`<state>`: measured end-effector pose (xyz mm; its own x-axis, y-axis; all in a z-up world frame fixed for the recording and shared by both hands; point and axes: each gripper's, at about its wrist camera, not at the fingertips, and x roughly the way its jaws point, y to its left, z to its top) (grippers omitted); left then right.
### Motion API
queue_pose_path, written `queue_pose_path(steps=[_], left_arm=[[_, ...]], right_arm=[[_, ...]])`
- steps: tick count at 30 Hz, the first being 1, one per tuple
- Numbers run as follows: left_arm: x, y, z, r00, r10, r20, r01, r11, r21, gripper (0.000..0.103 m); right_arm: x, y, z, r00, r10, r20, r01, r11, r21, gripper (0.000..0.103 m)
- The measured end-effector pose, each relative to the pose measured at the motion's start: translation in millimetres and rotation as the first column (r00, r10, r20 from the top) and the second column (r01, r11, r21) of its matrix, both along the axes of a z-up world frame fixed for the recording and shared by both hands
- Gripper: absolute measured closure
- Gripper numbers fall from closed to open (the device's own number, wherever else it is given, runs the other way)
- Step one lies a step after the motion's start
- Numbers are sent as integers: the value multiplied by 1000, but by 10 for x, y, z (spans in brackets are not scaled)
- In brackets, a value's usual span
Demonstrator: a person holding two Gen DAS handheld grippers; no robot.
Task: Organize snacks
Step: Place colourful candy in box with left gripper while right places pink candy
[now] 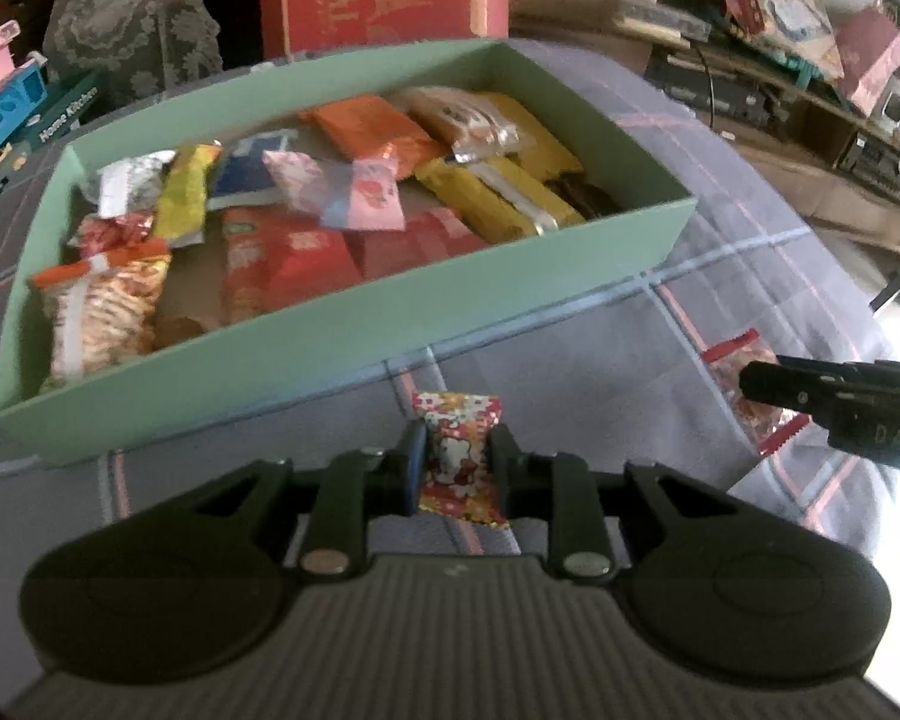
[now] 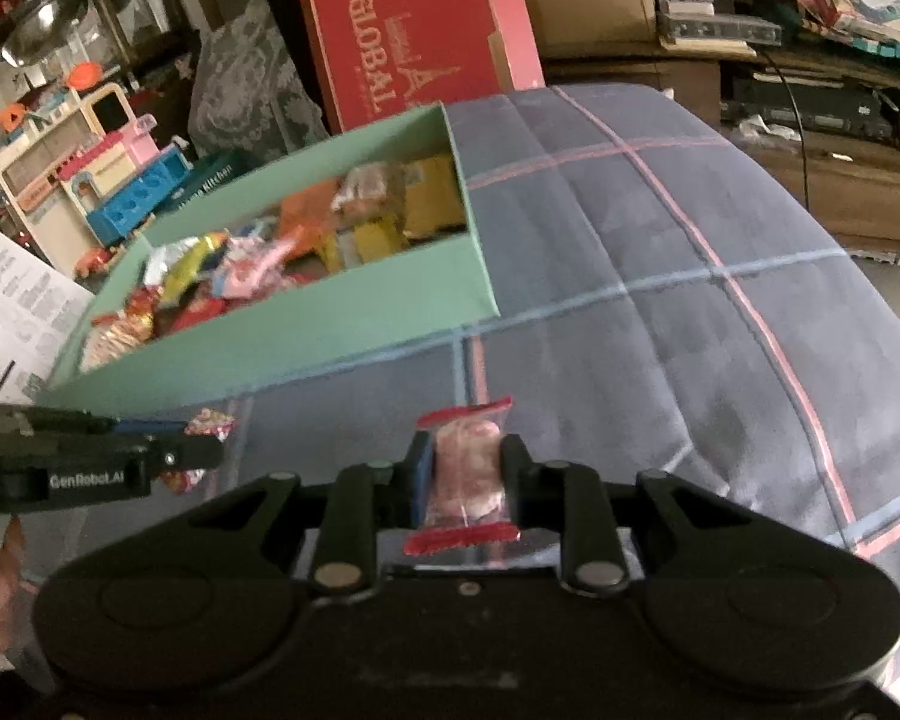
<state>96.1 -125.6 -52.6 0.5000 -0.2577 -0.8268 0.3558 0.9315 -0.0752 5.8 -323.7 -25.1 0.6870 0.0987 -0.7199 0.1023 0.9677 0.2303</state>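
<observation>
Plaid-covered surface (image 2: pixel 660 276): left gripper (image 1: pixel 455 456) clamps floral candy (image 1: pixel 457 450); right gripper (image 2: pixel 465 474) clamps clear packet (image 2: pixel 465 474). Slick wrappers may slip short of green box (image 1: pixel 390 324).

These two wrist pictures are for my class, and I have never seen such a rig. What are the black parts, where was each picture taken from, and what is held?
No robot here: a person holds a two-finger tool in each hand, each carrying a camera looking along its fingers. The left picture shows the left tool pinching a flowery wrapped candy. The right picture shows the right tool pinching a clear packet with red ends. Ahead, on a plaid cloth, stands a green box filled with snack packets.
</observation>
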Motion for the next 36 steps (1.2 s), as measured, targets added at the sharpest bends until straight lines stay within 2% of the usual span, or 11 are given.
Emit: queue_pose_path(steps=[8, 15, 22, 29, 30, 31, 32, 33, 34, 36], left_arm=[[55, 357, 354, 996, 58, 73, -52, 995, -80, 81], [461, 686, 564, 985, 113, 133, -104, 992, -78, 81], [955, 864, 572, 981, 145, 131, -136, 988, -72, 81], [1183, 963, 448, 979, 179, 98, -174, 983, -56, 79], [1197, 966, 425, 977, 192, 94, -188, 981, -48, 76], [1188, 967, 403, 975, 203, 93, -200, 979, -40, 58], [1192, 971, 383, 972, 219, 90, -217, 976, -30, 33], [1177, 981, 375, 967, 234, 97, -232, 972, -26, 26], [1150, 989, 373, 963, 245, 111, -244, 970, -23, 20], [1119, 999, 366, 963, 249, 108, -248, 969, -22, 15]], right_arm=[[210, 146, 372, 996, 42, 73, -44, 999, 25, 80], [637, 333, 620, 989, 94, 112, -97, 995, 29, 80], [1157, 575, 636, 985, 141, 99, -147, 988, 53, 80], [1530, 753, 530, 985, 159, 60, -164, 984, 75, 77], [1561, 762, 519, 986, 154, 56, -158, 984, 79, 70], [1584, 771, 517, 988, 145, 54, -149, 985, 83, 53], [1594, 771, 518, 990, 132, 55, -137, 987, 85, 42], [1581, 768, 523, 991, 122, 63, -127, 988, 83, 25], [1559, 769, 532, 991, 114, 74, -120, 990, 79, 19], [1508, 755, 543, 990, 113, 79, -119, 990, 77, 18]])
